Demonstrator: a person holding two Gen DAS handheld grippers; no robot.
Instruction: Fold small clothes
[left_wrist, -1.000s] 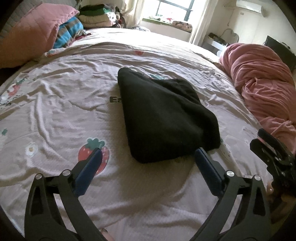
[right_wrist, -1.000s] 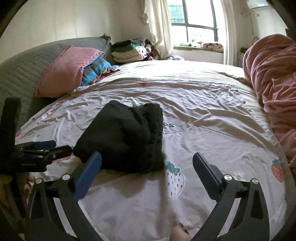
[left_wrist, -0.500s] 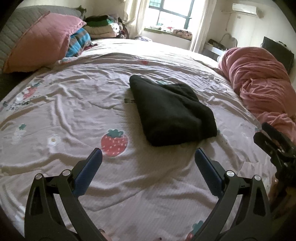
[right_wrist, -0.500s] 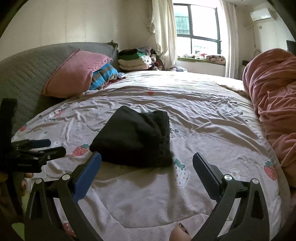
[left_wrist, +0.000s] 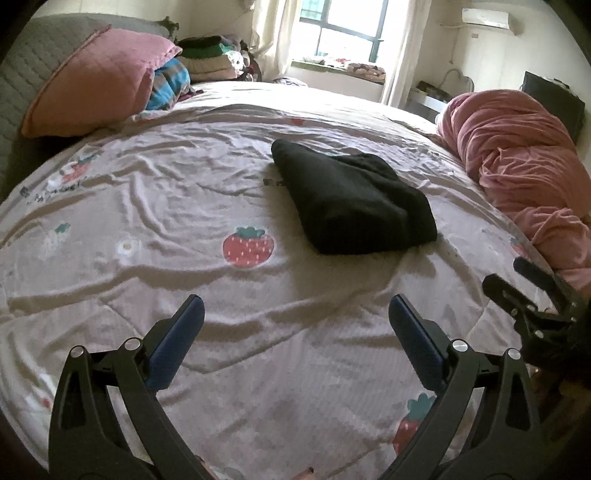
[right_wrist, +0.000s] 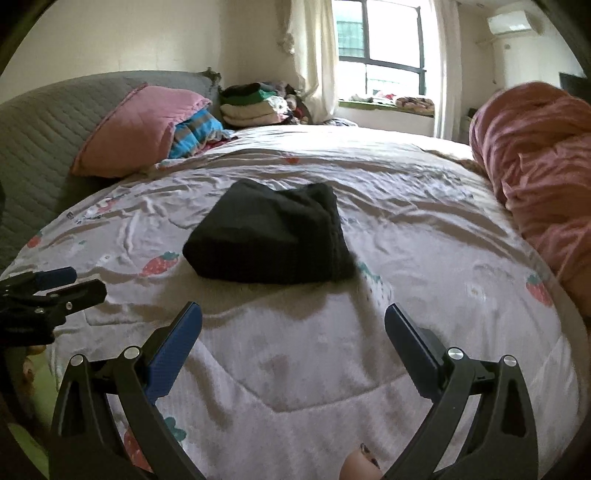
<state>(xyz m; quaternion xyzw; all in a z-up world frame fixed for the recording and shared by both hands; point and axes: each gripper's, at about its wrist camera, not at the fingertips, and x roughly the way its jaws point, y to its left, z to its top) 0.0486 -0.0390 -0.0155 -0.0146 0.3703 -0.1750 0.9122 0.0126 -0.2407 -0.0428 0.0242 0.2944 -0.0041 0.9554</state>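
Observation:
A black garment (left_wrist: 351, 203) (right_wrist: 273, 236) lies folded into a compact bundle in the middle of the bed, on the strawberry-print sheet (left_wrist: 166, 221) (right_wrist: 424, 240). My left gripper (left_wrist: 295, 317) is open with nothing between its blue pads, well short of the garment. My right gripper (right_wrist: 293, 325) is open too and holds nothing, just in front of the bundle. The right gripper (left_wrist: 532, 295) shows at the right edge of the left wrist view. At the left edge of the right wrist view the left gripper (right_wrist: 51, 288) appears.
A bunched pink duvet (left_wrist: 517, 158) (right_wrist: 539, 166) fills the right side of the bed. A pink pillow (left_wrist: 96, 81) (right_wrist: 140, 129) and a striped blue cloth (left_wrist: 166, 88) lean on the grey headboard (right_wrist: 40, 136). Folded clothes (right_wrist: 255, 103) are stacked near the window.
Both grippers have drawn back and up from the black garment, which now lies farther off and smaller in both views. The garment itself has not moved.

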